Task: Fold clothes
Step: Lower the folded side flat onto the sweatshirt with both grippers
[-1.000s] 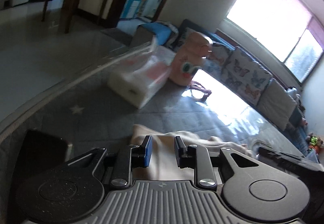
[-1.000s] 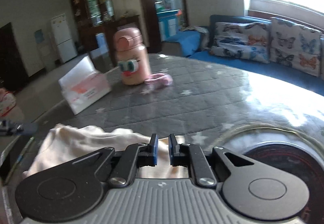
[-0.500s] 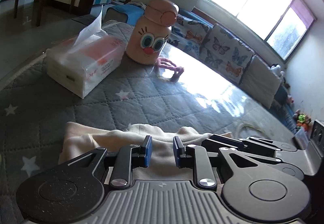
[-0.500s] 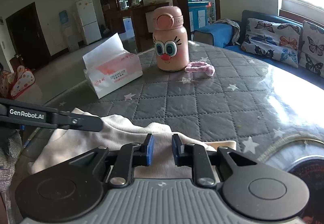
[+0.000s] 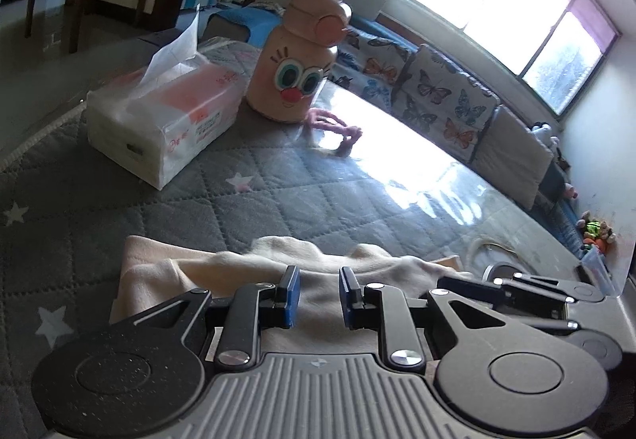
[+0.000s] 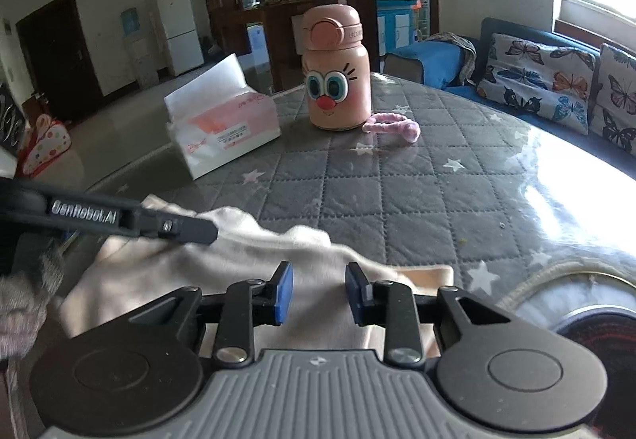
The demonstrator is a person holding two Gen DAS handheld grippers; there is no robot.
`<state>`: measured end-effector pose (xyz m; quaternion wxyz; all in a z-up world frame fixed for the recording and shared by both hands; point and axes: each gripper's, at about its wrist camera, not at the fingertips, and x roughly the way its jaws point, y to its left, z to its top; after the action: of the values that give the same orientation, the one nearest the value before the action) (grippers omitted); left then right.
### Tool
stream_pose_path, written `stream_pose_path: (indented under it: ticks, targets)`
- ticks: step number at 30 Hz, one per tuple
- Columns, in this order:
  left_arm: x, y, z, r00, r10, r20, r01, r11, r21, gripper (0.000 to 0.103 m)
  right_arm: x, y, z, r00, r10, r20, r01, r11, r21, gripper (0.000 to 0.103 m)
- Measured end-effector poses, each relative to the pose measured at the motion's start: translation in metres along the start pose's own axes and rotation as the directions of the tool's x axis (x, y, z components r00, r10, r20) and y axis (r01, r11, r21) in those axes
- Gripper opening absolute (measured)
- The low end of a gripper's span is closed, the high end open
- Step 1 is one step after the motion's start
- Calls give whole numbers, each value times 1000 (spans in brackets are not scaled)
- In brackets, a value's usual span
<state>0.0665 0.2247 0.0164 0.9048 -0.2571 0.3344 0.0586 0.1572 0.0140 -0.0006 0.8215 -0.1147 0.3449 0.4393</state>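
Note:
A cream garment lies crumpled on the grey quilted table cover, close to the near edge. My left gripper hovers over its middle, open, with the cloth showing below the gap. In the right wrist view the same garment spreads to the left. My right gripper stands open above its right part, jaws wide apart. The left gripper reaches in from the left, its tip over the garment's far edge. In the left wrist view the right gripper sits close by on the right.
Beyond the garment stand a tissue pack, a pink bottle with a cartoon face and a pink fuzzy band. A dark round disc is set in the table at right. A grey sleeve shows at left. A sofa lies behind.
The right gripper's jaws have spread from nearly shut to wide apart. Both grippers swung and rose so the bottle and tissue pack sit more centred. The left jaw gap is unchanged.

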Motion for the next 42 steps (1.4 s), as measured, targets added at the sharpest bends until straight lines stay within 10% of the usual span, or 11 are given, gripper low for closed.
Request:
stream_pose_path:
  ticks: [24, 42]
  targets:
    - [-72, 0, -70, 1000, 28, 2, -29, 997, 65, 25, -56, 23, -55, 999, -41, -16, 39, 997, -72, 31]
    - [-93, 10, -80, 998, 57, 29, -58, 998, 31, 38, -46, 65, -58, 1000, 13, -9, -14, 990, -141, 52]
